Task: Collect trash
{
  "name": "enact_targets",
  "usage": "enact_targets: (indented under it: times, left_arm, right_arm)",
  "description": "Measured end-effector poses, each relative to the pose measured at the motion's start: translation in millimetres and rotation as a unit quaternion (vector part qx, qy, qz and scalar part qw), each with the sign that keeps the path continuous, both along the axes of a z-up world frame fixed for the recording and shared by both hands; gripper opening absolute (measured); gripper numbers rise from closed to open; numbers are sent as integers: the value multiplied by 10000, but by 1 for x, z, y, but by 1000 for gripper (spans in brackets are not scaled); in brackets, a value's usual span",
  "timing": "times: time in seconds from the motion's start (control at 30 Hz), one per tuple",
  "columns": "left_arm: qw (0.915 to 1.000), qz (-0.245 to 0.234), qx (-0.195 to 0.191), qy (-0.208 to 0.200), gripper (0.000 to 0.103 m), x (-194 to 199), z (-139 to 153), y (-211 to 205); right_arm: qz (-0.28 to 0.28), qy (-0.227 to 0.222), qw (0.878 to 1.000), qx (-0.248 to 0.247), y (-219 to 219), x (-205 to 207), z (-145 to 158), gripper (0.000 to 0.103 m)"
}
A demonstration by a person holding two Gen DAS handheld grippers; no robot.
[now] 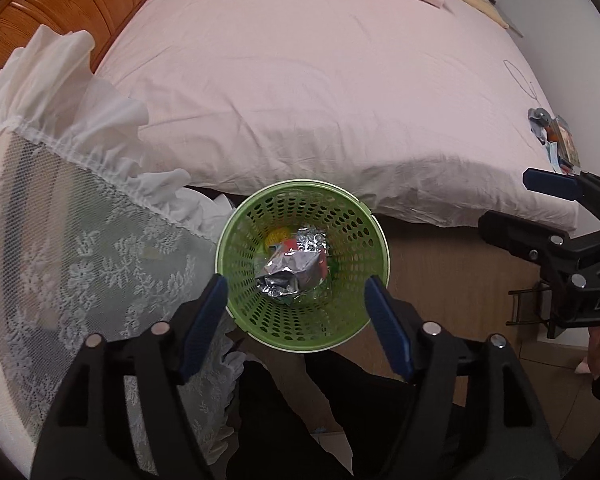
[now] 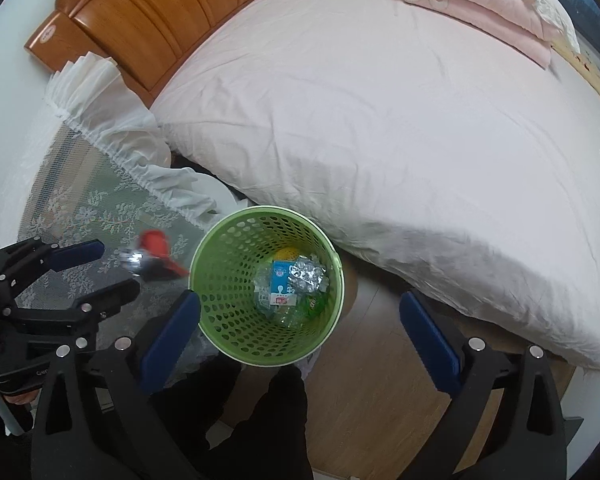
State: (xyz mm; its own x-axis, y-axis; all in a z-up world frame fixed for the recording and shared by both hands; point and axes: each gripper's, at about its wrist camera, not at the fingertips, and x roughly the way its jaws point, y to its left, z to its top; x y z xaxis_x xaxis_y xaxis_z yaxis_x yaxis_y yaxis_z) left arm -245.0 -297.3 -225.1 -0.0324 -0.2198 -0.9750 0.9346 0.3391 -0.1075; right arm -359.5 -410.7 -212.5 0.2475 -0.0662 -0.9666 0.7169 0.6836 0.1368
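A wide bed under a wrinkled pale pink sheet [image 1: 300, 92] fills most of both views, its far corners cut off by the fisheye edge; an orange-brown wooden headboard [image 2: 147, 16] stands behind it. A white lace cover with a ruffled hem [image 1: 71, 216] drapes whatever sits beside the bed, hiding it. On the floor against the bed's side stands a round green perforated plastic wastebasket [image 1: 235, 240], holding crumpled silver foil wrapper [image 1: 291, 268], a blue-and-white carton [image 2: 281, 280] and a partly buried yellow piece. The left gripper [image 1: 295, 292] hangs over the basket, jaws well apart with nothing between them. The right gripper [image 2: 300, 312] also stands wide and empty above the basket. In the right wrist view a blurred red-and-silver scrap [image 2: 151, 260] shows just beyond the left gripper's fingers, too smeared to identify. Small mixed litter [image 1: 556, 140] lies at the bed's far edge, hard to make out.
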Motion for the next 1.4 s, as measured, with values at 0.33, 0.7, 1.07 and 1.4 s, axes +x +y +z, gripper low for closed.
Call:
enact_targets:
  times: [0.33,0.7,1.07,1.4]
  left_arm:
    - [9998,131,84,139,90,-2,-3,-6]
    - [9865,1464,-215,-704,92,60,47,56]
    - [9025,3631,-723,-2199,95,141,178,215]
    - [7827,4919,-1506,-3504,95,181,310,309]
  right_arm:
    - [-120,104,9998,104,-7,-14,-13,99]
    - [419,126,9990,55,6,34,-12,99]
    - [2307,-971,9673,-422,99,182,71,101]
    - [3038,-2712,9033,-1348,178,271,245,101]
